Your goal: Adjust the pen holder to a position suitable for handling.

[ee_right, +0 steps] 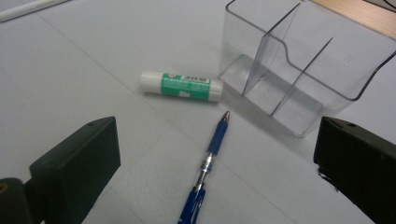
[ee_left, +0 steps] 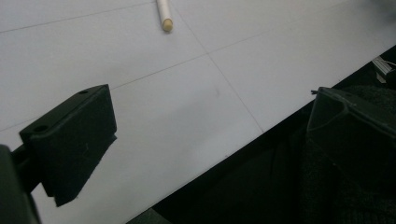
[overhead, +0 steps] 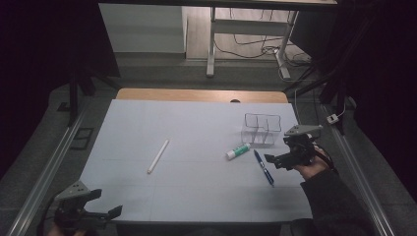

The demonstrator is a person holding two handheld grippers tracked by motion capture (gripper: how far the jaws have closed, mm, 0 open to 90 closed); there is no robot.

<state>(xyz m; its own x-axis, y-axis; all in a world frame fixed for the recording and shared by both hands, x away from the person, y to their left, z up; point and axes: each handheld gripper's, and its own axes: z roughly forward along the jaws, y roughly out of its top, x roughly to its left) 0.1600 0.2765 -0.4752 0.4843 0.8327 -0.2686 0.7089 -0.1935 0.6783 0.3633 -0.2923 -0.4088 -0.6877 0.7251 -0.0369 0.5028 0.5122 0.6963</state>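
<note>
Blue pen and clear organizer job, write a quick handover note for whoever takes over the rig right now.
Right gripper: open, holding nothing, aimed at the blue pen, fingers wide on either side of it.
Left gripper: open, holding nothing, at the near left corner of the white mat.
The pen lies flat in front of the clear organizer, tip toward it. Glue stick lies beside the organizer; white pencil lies mid-mat.
Done: nothing in the organizer; its compartments are bare.
Left: probably grip the pen first, then the other items.
</note>
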